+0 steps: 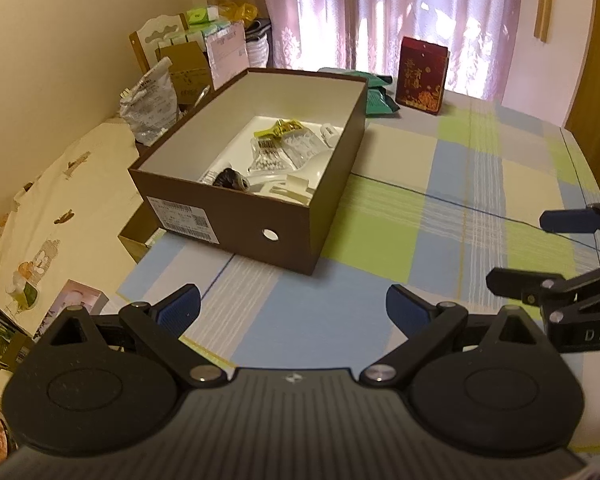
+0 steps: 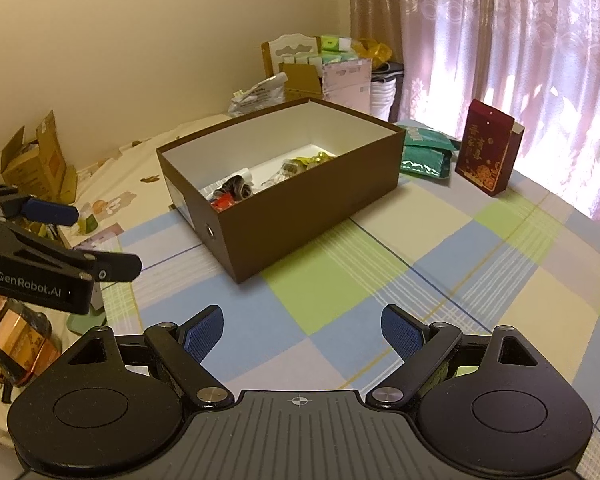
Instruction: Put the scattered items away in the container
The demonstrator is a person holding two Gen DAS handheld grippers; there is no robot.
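Note:
A brown cardboard box with a white inside stands on the checked tablecloth; it also shows in the right wrist view. Inside lie a bag of cotton swabs, a yellow-topped packet, white plastic parts and a dark bundle. My left gripper is open and empty, hovering above the cloth in front of the box. My right gripper is open and empty, also short of the box. Each gripper shows at the edge of the other's view.
A red gift box and green packets sit behind the brown box near the curtain. Cardboard boxes, bags and a chair crowd the far wall. More clutter lies left of the table.

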